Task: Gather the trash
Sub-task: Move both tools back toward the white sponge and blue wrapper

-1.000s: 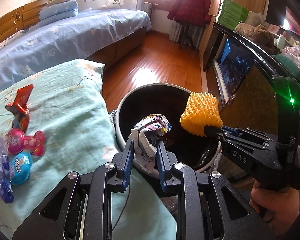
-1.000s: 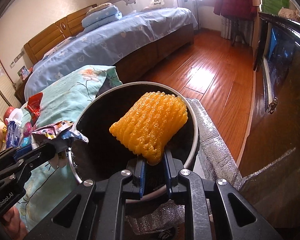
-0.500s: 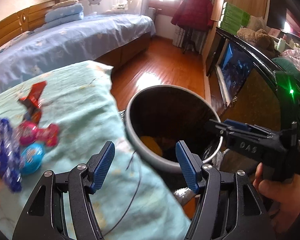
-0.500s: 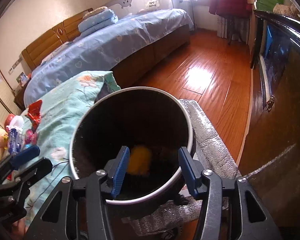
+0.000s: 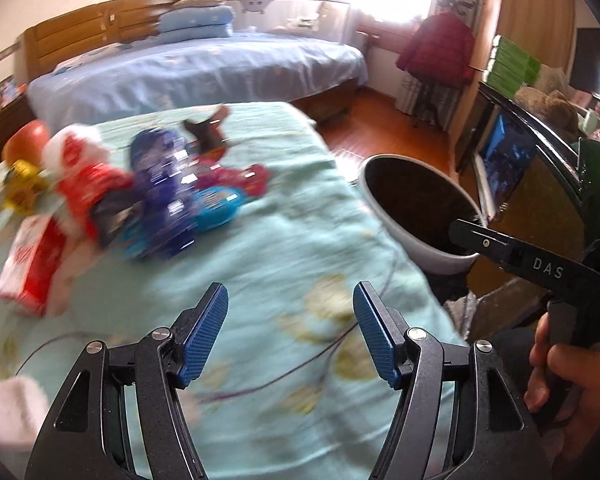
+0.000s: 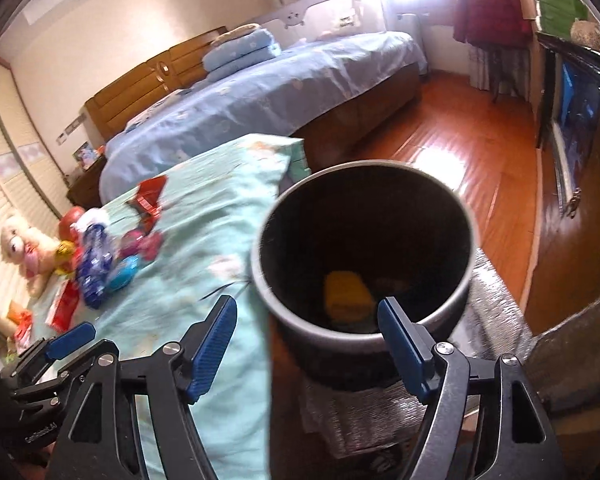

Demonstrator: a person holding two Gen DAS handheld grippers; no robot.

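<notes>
Two pairs of fingers stand wide apart and hold nothing. The left gripper hangs over the teal bedspread, facing the blurred heap of wrappers well ahead of it. The right gripper hangs at the near rim of the bin, which stands just beside the bed's edge; an orange net lies at its bottom with other dark scraps too dim to name. By my reading, a drop is done and the fetching step is in hand. Next, the left fingers need to reach forward, straddle one wrapper at the heap's near edge, and close without dragging the cloth.
</notes>
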